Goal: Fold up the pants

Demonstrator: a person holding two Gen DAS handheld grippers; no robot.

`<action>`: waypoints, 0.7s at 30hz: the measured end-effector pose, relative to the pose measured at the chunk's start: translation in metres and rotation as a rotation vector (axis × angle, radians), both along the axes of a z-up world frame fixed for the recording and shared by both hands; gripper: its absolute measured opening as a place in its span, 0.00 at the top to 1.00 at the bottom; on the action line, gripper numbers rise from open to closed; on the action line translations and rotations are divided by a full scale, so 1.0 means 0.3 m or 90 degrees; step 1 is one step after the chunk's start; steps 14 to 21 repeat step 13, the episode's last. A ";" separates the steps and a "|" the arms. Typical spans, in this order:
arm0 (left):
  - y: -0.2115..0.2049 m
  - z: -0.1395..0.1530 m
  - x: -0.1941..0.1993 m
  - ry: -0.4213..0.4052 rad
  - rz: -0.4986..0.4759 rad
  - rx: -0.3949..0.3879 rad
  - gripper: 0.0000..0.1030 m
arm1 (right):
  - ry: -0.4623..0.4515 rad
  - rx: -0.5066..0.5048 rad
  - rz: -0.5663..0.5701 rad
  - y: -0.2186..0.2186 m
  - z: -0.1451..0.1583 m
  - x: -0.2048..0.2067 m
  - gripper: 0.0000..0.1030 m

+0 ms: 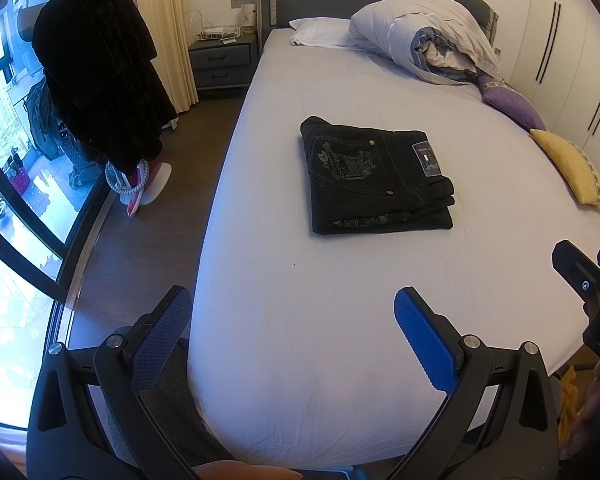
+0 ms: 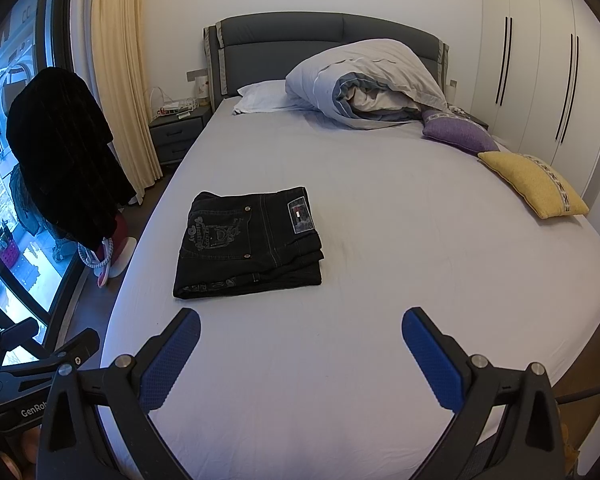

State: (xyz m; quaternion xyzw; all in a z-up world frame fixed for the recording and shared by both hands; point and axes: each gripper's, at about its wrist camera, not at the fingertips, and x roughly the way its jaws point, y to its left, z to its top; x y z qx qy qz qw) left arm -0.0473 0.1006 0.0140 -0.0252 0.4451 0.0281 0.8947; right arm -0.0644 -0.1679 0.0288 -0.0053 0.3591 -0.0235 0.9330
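Black denim pants (image 2: pixel 250 242), folded into a compact stack, lie mid-bed on the pale lilac bed sheet (image 2: pixel 380 280), so we hold our left hand-held gripper (image 1: pixel 292 320) and right hand-held gripper (image 2: pixel 300 340) back near the bed's foot, both wide open and empty, the fold seemingly finished.

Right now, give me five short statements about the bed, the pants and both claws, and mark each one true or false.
1. The pants lie folded on the bed. True.
2. The left claw grips the pants. False: it is open and holds nothing.
3. The right claw is open, short of the pants. True.
4. The yellow cushion lies on top of the pants. False: it lies apart from them, near the bed's edge by the wardrobe.
5. The duvet is spread flat over the bed. False: it is bunched up by the headboard.
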 end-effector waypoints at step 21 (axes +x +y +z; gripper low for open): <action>0.005 -0.011 -0.008 0.002 0.000 -0.001 0.00 | 0.000 0.001 0.001 -0.004 0.001 -0.005 0.00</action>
